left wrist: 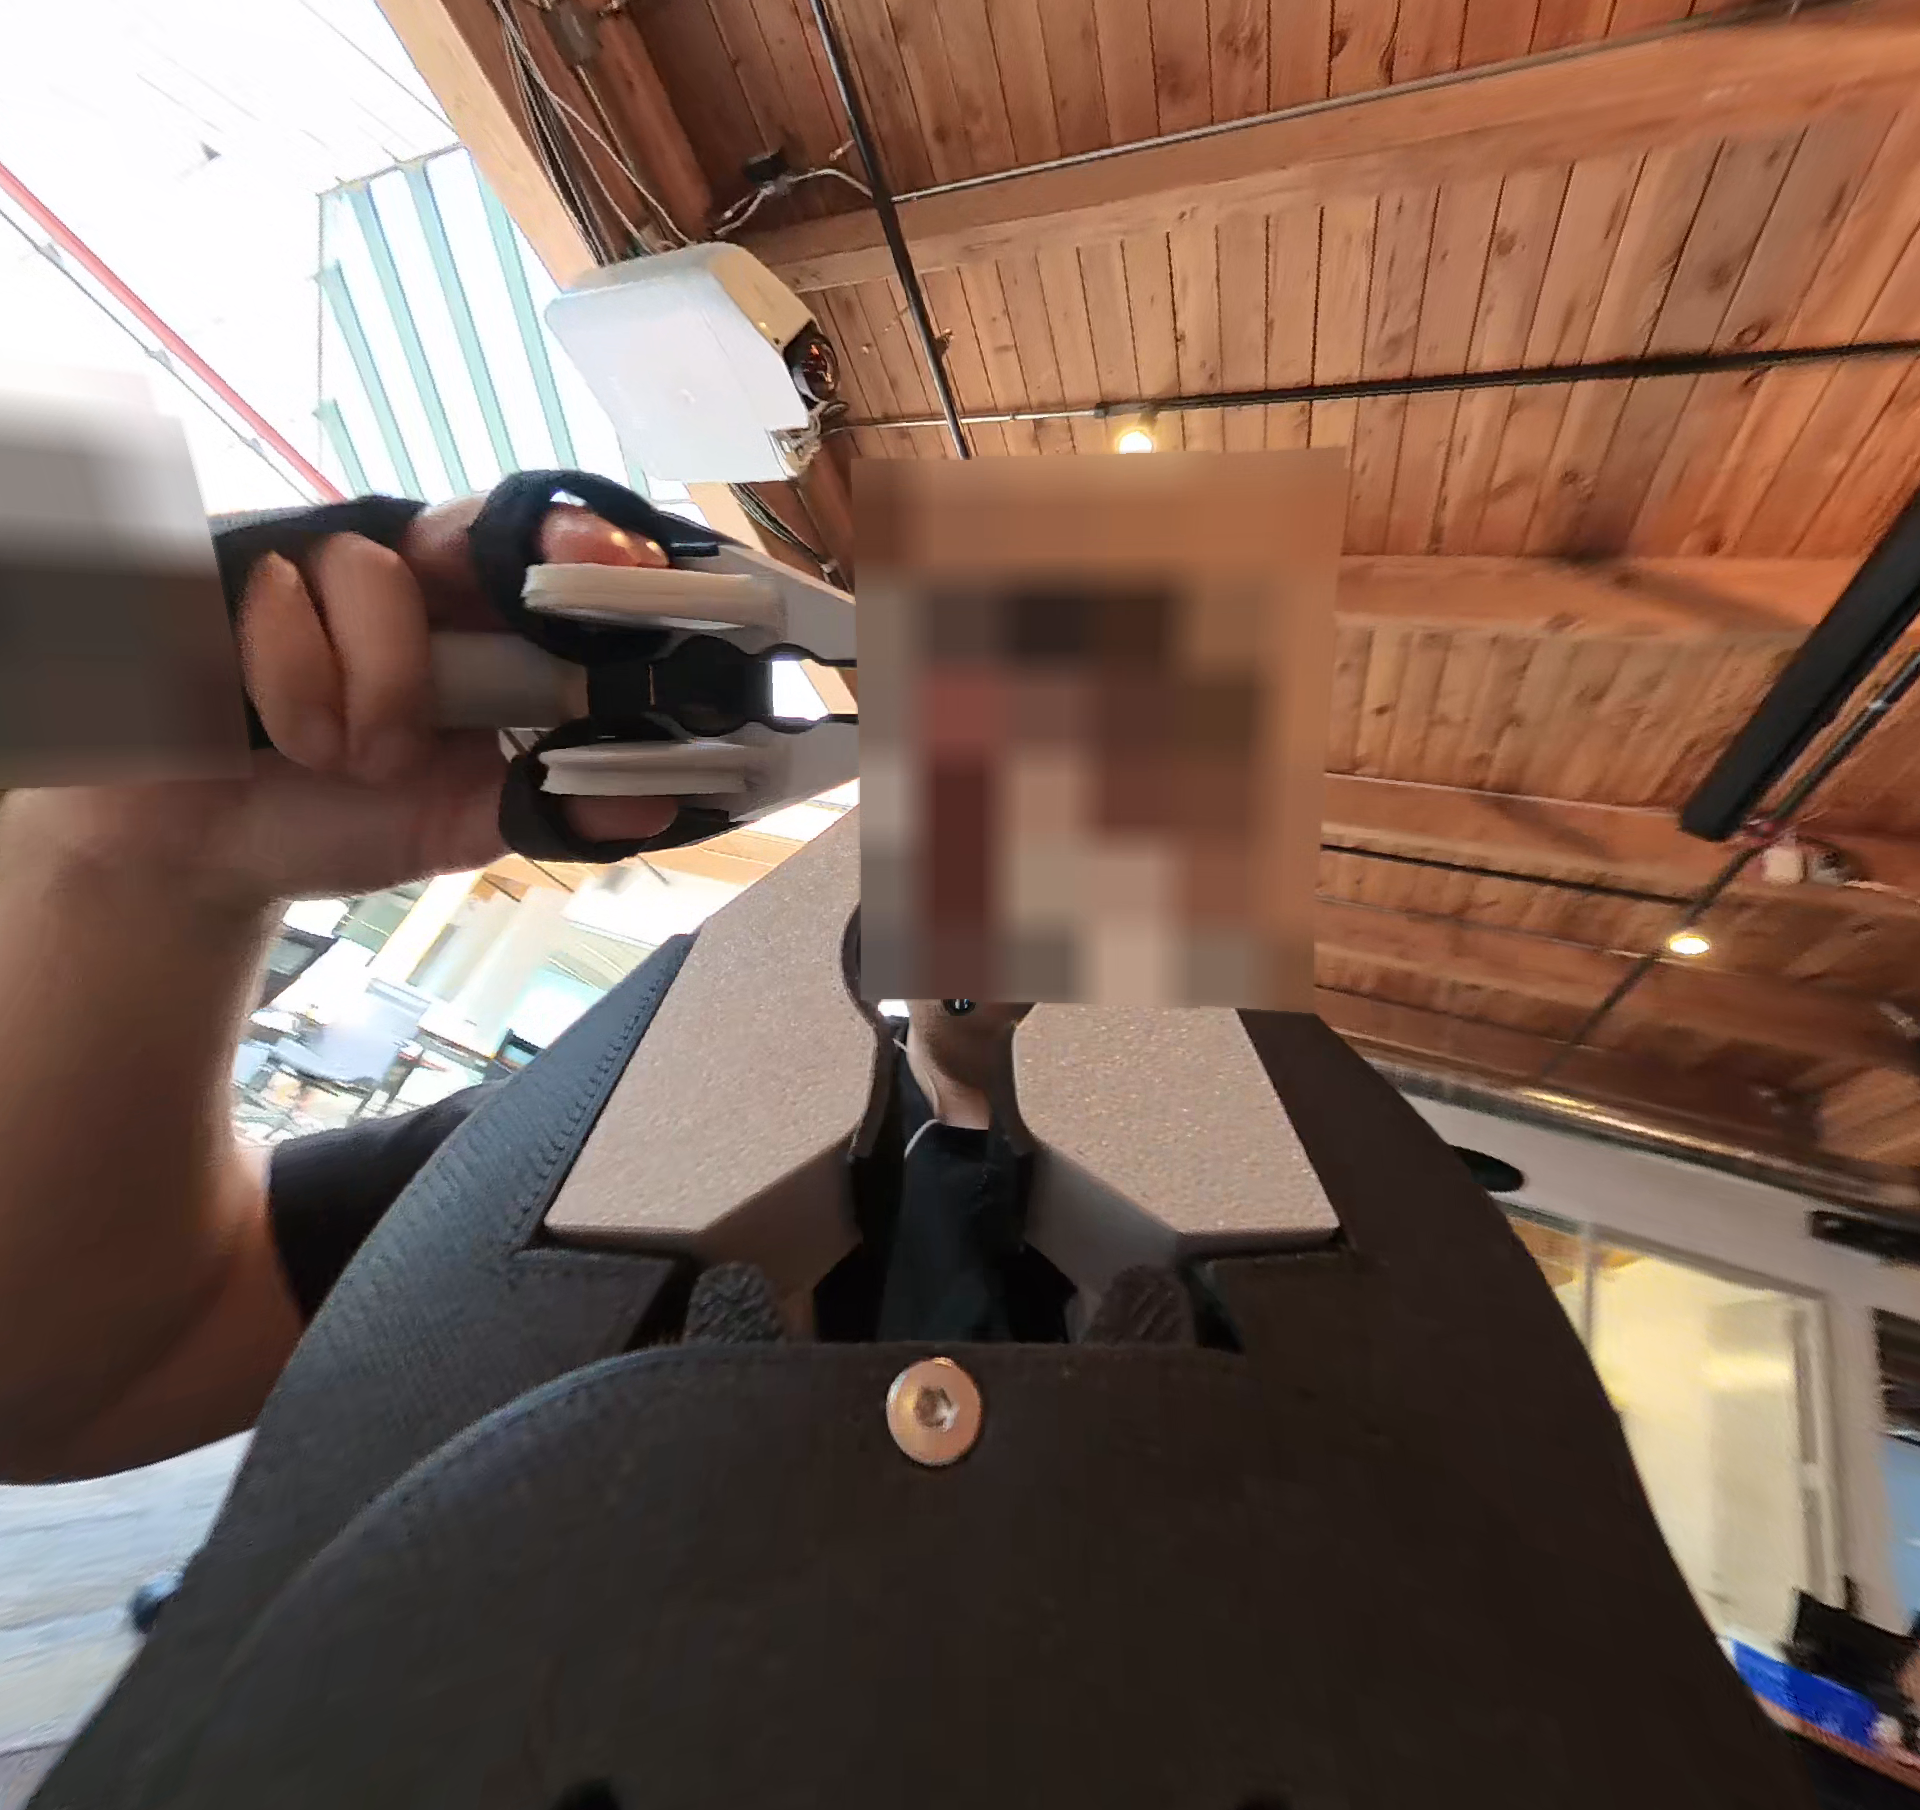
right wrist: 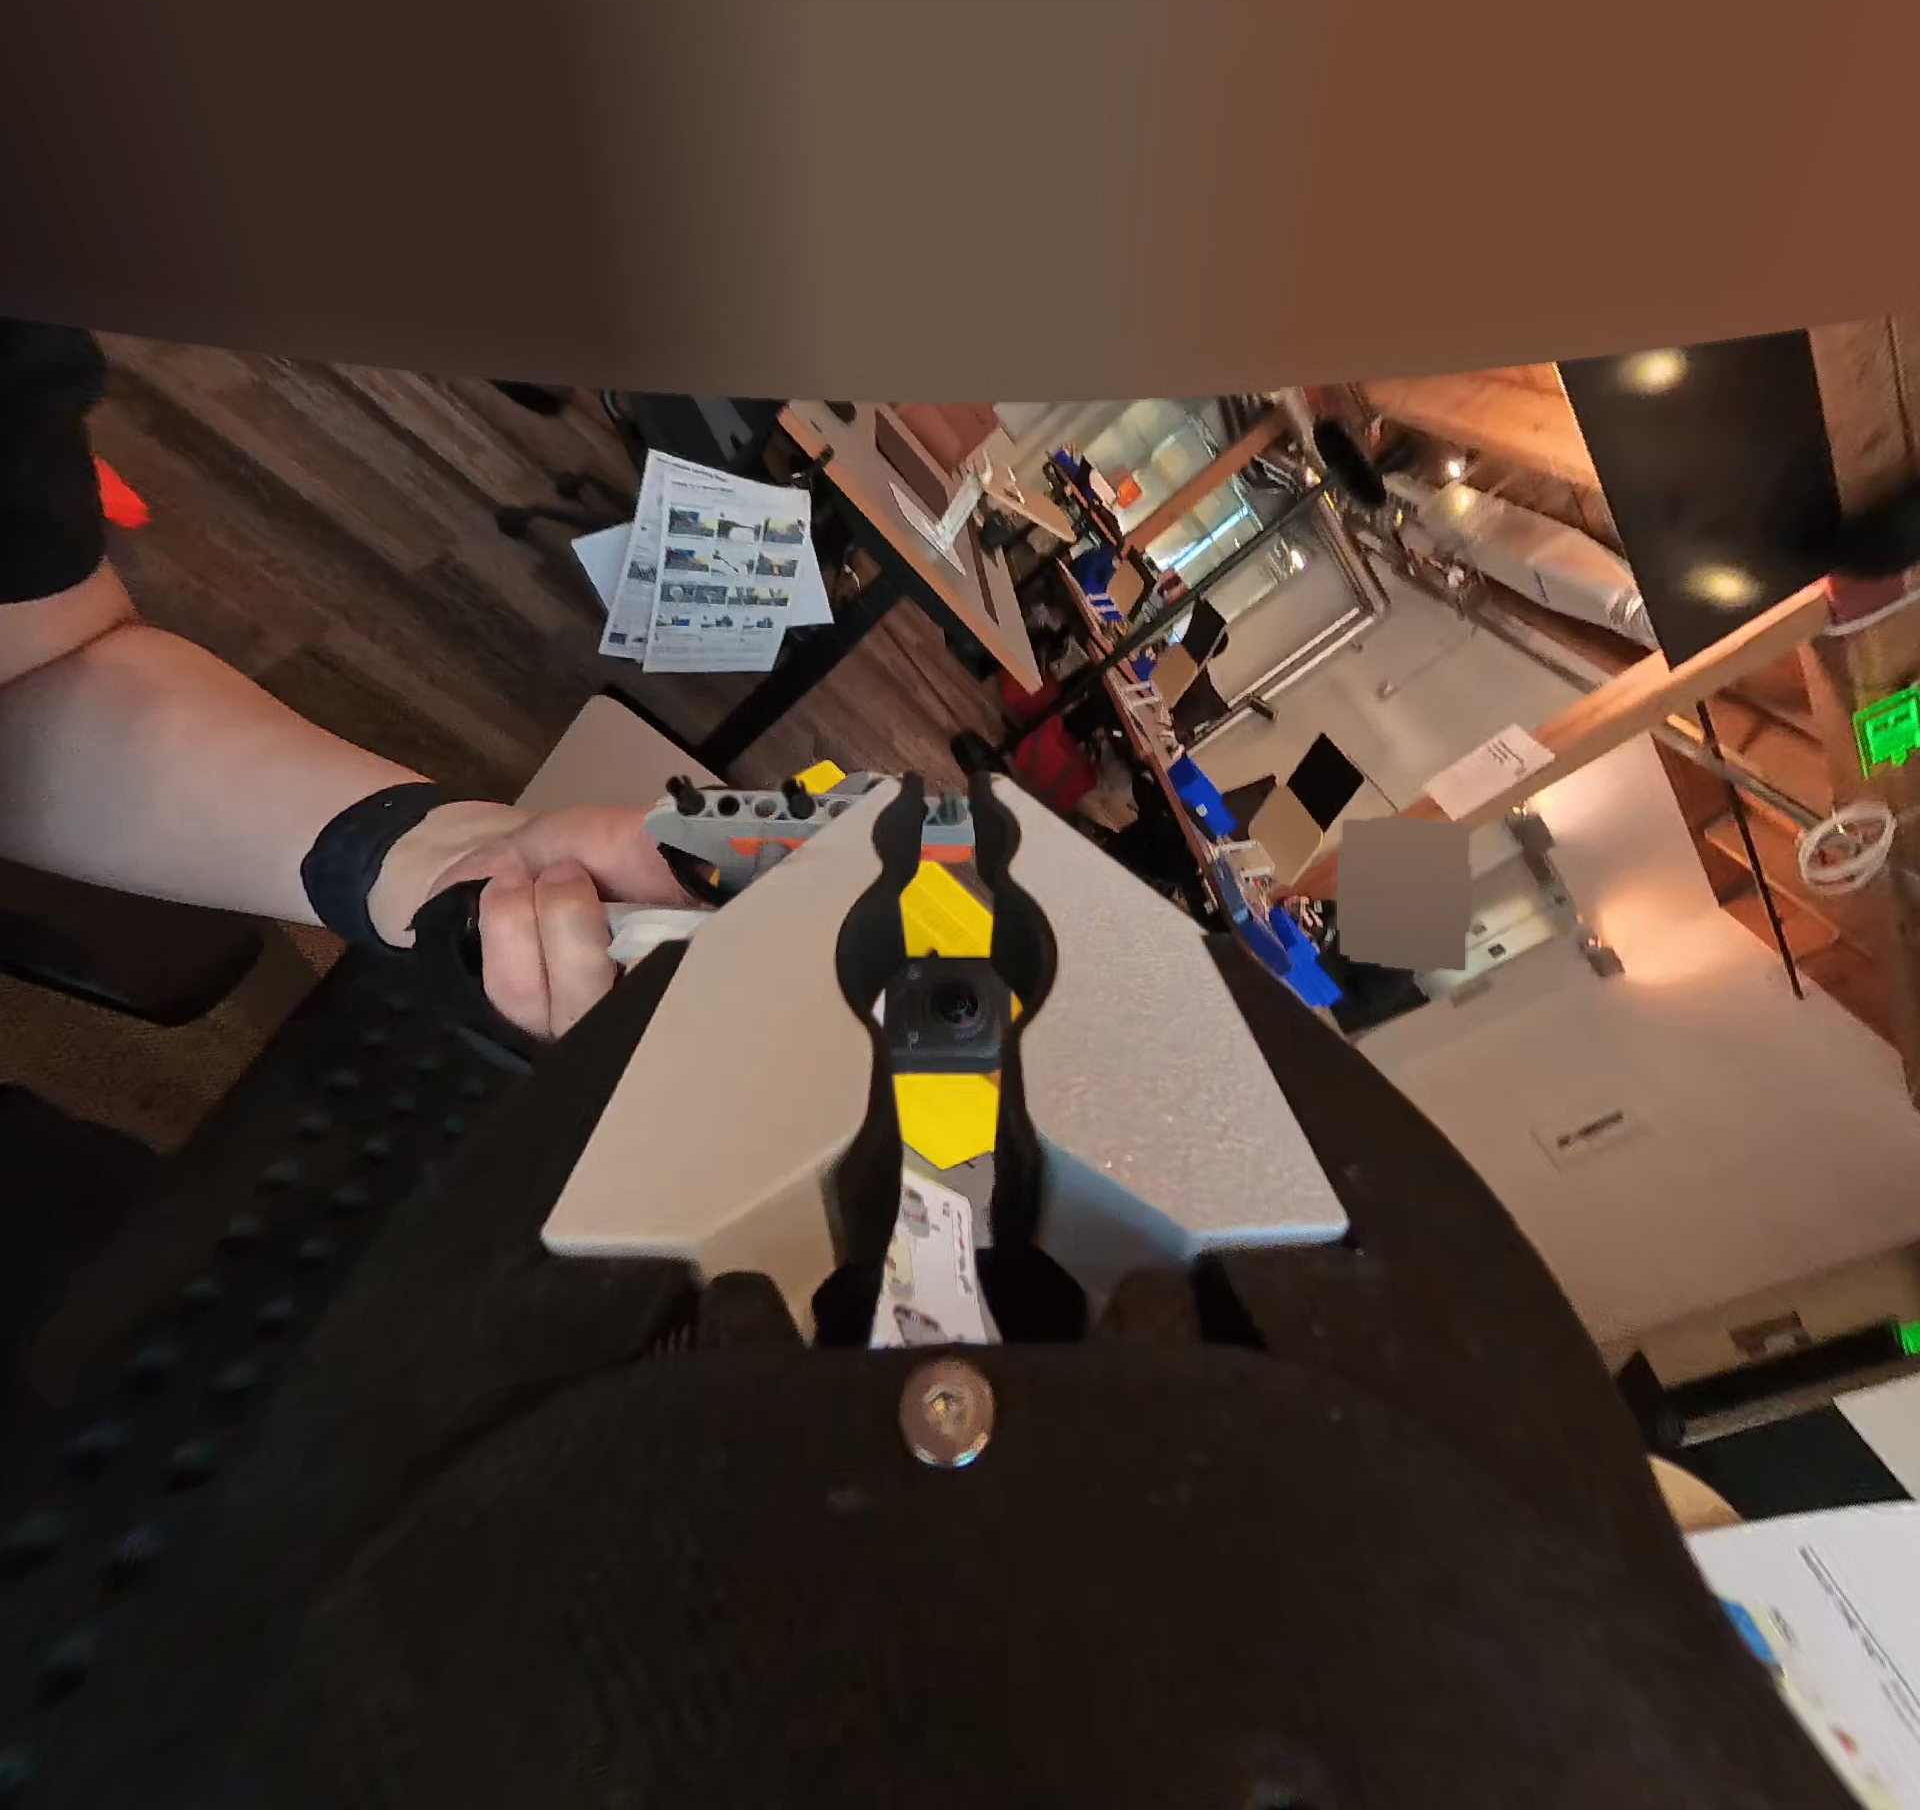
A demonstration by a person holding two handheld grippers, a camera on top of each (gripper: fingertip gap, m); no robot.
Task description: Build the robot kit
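My right gripper (right wrist: 943, 794) has its black wavy pads almost together, shut on the end of a grey holed beam assembly (right wrist: 769, 815) with black pins and an orange part. The assembly sticks out to the left of the tips. Straight behind it, the yellow body and camera of my left gripper (right wrist: 951, 1012) face this view, with a hand (right wrist: 520, 919) on its handle. In the left wrist view my left gripper (left wrist: 940, 1033) points up at a person, and a mosaic patch hides its fingertips. The right gripper (left wrist: 831, 690) reaches in from the left, held by a strapped hand (left wrist: 343, 659).
A wooden plank ceiling (left wrist: 1351, 202) carries a white projector (left wrist: 686, 358) and rails. Printed sheets (right wrist: 717, 565) lie on the dark wood floor. Work benches (right wrist: 914, 534) with blue bins (right wrist: 1195, 784) run behind. A dark screen (right wrist: 1704, 482) hangs at right, and another printed sheet (right wrist: 1829, 1635) lies at lower right. The grippers are tip to tip, or close to it.
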